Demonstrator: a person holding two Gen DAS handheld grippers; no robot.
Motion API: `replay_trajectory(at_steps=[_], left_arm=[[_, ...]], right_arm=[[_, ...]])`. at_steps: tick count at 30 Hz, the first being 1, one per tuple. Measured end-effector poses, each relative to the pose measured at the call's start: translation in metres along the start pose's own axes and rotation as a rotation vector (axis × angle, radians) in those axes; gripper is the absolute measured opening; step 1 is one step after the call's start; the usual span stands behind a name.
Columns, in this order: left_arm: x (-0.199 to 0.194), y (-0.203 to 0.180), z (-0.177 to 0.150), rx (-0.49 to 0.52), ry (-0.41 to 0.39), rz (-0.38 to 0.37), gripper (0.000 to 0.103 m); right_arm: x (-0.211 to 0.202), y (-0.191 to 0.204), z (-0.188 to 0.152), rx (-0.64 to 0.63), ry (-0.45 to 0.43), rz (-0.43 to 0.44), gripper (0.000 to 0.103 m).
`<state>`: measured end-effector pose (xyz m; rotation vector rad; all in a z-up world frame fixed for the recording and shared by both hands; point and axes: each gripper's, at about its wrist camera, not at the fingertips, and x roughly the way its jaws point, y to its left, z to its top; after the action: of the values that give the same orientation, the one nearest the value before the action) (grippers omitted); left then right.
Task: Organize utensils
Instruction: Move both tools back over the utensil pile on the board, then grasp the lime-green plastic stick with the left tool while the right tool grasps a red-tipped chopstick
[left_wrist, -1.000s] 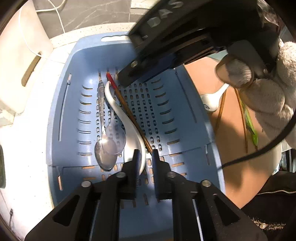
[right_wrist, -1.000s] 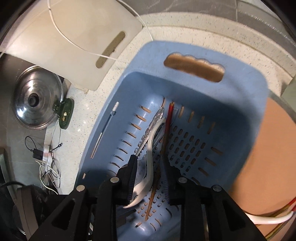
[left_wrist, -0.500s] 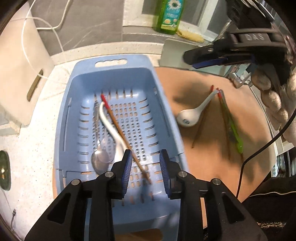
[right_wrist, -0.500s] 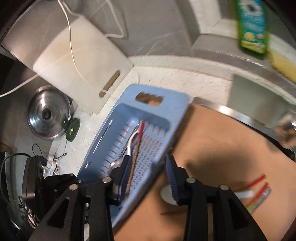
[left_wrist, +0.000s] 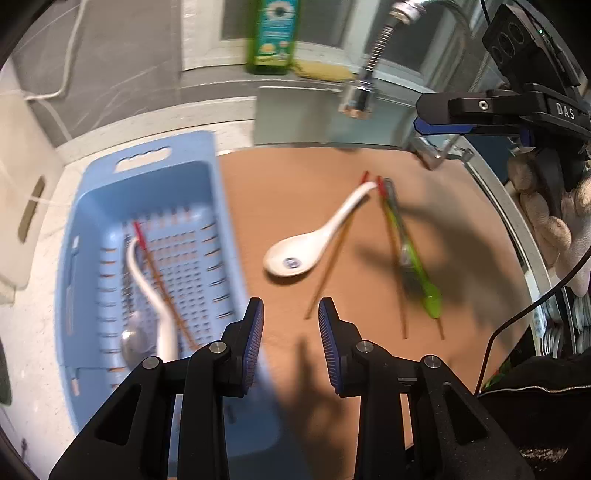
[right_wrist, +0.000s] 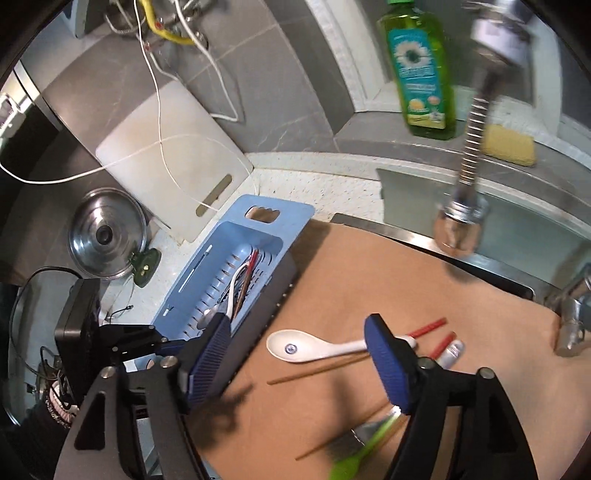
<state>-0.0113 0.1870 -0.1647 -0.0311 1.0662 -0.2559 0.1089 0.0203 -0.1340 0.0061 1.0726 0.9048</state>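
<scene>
A blue slotted basket (left_wrist: 92, 192) (right_wrist: 288, 214) stands left of a brown mat (left_wrist: 295, 192) (right_wrist: 369, 280). In it lie a white spoon (left_wrist: 147, 288), a metal spoon (left_wrist: 133, 343) and a red-tipped chopstick (left_wrist: 162, 291). On the mat lie a white ceramic spoon (left_wrist: 314, 240) (right_wrist: 314, 347), several red-tipped chopsticks (left_wrist: 332, 266) (right_wrist: 428, 326) and a green-handled utensil (left_wrist: 417, 266) (right_wrist: 365, 446). My left gripper (left_wrist: 290, 317) is open and empty above the mat's near left part. My right gripper (right_wrist: 299, 354) is wide open and empty above the white ceramic spoon; it also shows in the left wrist view (left_wrist: 443, 118).
A tap (right_wrist: 461, 206) hangs over the sink at the mat's far right. A green soap bottle (right_wrist: 421, 66) and a yellow sponge (right_wrist: 509, 144) sit on the ledge behind. A white cutting board (right_wrist: 166, 155) and a steel lid (right_wrist: 103, 236) stand left of the basket.
Both grippers have lifted out of the basket and swung right over the mat. The right gripper has opened much wider. The utensils in the basket stay where they were.
</scene>
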Motion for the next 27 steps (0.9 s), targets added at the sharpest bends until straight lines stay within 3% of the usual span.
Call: replay_trajectory(at_steps=[7, 17, 19, 24, 27], left_arm=[[0.018, -0.038, 0.006, 0.04, 0.012, -0.055, 0.029], [0.048, -0.08, 0.011, 0.079, 0.05, -0.102, 0.029], [0.051, -0.088, 0.012, 0.085, 0.054, -0.113, 0.029], [0.06, -0.104, 0.016, 0.105, 0.063, -0.14, 0.029], [0.065, -0.116, 0.015, 0.128, 0.075, -0.159, 0.029]], right_arm=[[-0.025, -0.038, -0.026, 0.062, -0.011, -0.08, 0.079], [-0.028, -0.094, -0.064, 0.234, 0.033, -0.13, 0.078], [-0.025, -0.102, -0.07, 0.258, 0.044, -0.129, 0.07], [-0.013, -0.118, -0.084, 0.318, 0.103, -0.085, 0.032], [-0.007, -0.123, -0.092, 0.337, 0.127, -0.057, 0.025]])
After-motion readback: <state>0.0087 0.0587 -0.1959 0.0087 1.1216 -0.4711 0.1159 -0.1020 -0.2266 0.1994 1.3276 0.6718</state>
